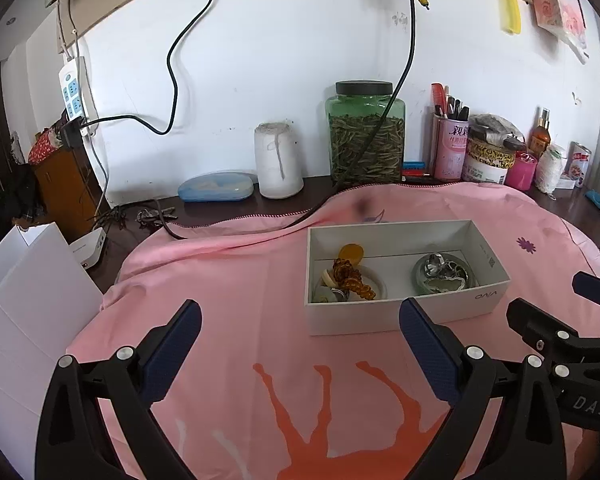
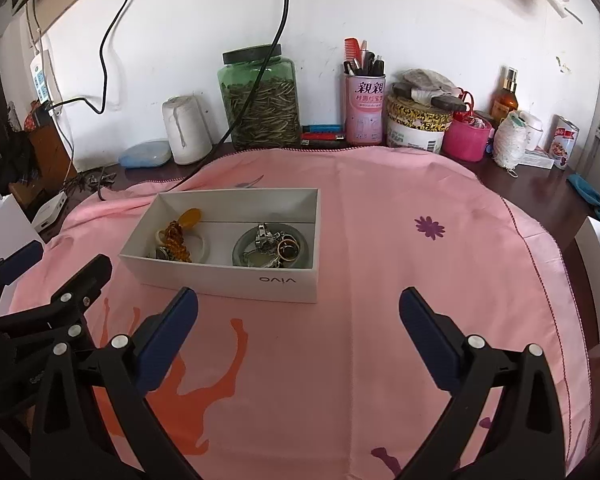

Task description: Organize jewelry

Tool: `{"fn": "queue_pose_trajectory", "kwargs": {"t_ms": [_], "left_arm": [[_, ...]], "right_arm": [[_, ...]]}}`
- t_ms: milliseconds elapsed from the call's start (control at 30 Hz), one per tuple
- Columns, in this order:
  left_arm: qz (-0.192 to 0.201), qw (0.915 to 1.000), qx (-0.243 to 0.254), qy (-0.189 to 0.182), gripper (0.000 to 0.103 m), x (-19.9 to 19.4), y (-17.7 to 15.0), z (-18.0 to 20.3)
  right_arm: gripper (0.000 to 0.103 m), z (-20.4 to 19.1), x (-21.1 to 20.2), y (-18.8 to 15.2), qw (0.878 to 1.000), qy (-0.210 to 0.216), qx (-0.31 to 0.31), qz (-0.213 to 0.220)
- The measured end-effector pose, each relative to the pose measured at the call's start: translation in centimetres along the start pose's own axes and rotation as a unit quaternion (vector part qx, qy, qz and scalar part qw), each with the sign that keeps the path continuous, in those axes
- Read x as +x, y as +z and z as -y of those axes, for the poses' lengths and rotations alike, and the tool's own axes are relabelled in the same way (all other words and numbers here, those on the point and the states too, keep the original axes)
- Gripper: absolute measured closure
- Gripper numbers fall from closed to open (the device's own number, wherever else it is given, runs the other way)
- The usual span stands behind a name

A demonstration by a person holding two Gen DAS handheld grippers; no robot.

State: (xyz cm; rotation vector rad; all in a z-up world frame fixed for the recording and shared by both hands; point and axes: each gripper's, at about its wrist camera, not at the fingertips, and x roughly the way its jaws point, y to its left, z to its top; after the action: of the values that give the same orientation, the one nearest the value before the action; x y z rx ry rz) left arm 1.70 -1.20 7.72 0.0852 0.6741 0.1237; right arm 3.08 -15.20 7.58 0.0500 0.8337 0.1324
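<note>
A white open box (image 1: 400, 316) (image 2: 236, 280) sits on the pink cloth. Inside it, a white dish holds amber jewelry (image 1: 350, 276) (image 2: 176, 240), and a grey dish holds silver pieces and rings (image 1: 444, 274) (image 2: 272, 246). My left gripper (image 1: 300, 316) hovers open just in front of the box, its right finger overlapping the box's front wall in the view, nothing between its fingers. My right gripper (image 2: 298, 306) is open and empty in front of the box's right corner. Each gripper shows at the edge of the other's view.
Pink cloth (image 2: 380, 240) covers the dark table. Along the back wall stand a green jar (image 1: 366, 132), a white thread spool (image 1: 278, 160), a pink can (image 2: 364, 108), a tin, a pink basket (image 2: 470, 132) and bottles. A cable (image 1: 300, 220) trails onto the cloth. White boxes (image 1: 28, 300) stand left.
</note>
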Motion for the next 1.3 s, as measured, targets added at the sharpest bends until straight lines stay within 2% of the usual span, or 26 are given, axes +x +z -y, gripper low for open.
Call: {"fn": "queue_pose_trajectory", "kwargs": {"t_ms": [1300], "left_arm": [[-0.015, 0.9999, -0.006, -0.005, 0.006, 0.76, -0.29, -0.01]], "right_arm": [[0.007, -0.23, -0.16, -0.06, 1.0, 0.001, 0.0, 0.002]]}}
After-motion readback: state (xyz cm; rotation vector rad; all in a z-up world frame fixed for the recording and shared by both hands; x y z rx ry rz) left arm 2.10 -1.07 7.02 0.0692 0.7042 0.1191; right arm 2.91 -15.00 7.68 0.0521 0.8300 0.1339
